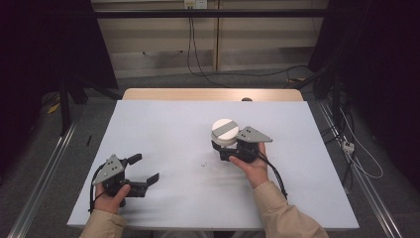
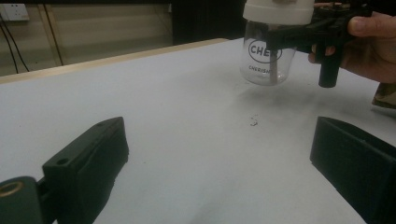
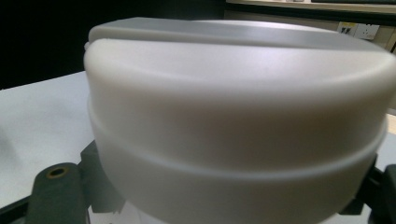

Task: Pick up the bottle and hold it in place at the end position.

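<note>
1. Even, soft overhead light falls on the pale blue-grey rectangular tabletop (image 1: pixel 163 129); the room's sides are dark
2. Faint smudged shadows lie under the clear glass jar with a white plastic lid (image 2: pixel 270 44)
3. In the right gripper view, that lid is soft and out of focus
4. The two black jaws in the left gripper view are slightly blurred
</note>
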